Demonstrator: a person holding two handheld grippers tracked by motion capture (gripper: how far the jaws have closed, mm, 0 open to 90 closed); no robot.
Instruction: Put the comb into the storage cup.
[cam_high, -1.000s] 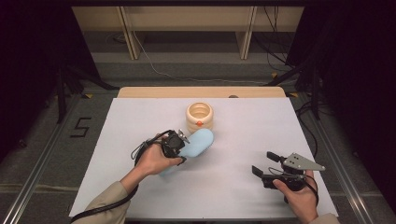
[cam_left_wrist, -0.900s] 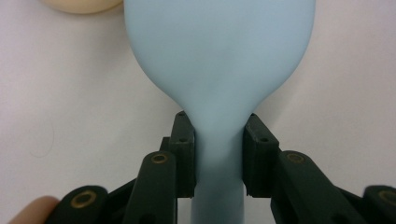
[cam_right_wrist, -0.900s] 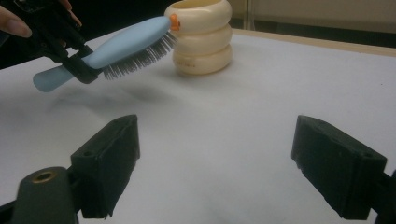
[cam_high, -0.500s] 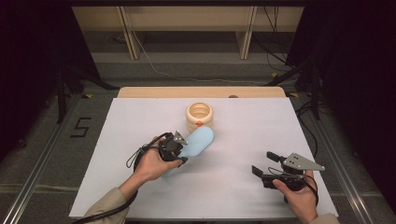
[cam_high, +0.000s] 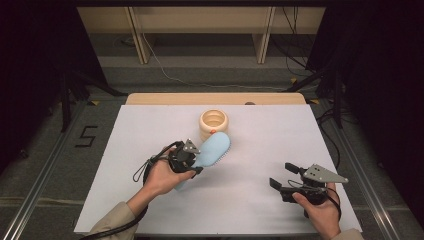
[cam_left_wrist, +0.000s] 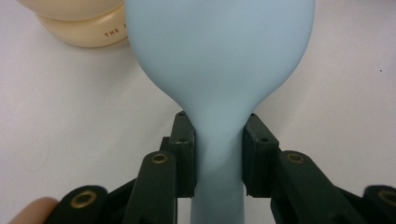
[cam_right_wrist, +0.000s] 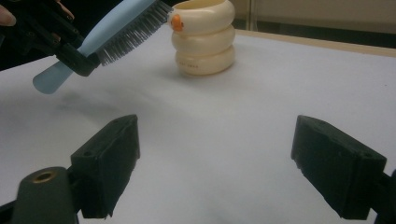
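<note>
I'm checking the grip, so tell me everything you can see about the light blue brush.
The light blue brush looks like smooth plastic, with a broad oval head, a narrow neck and a rounded handle end. Dark grey bristles face down. It is off the white table, tilted head-up. The left gripper clamps its neck from both sides. Its head reaches to the cream ringed holder; contact is unclear.

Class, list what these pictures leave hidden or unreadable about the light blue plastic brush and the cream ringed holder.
- Light blue plastic brush: bristles face away in left gripper view; top cut by frame edge.
- Cream ringed holder: inside too small in high view.
- Holder's lettering: cut off by brush.
</note>
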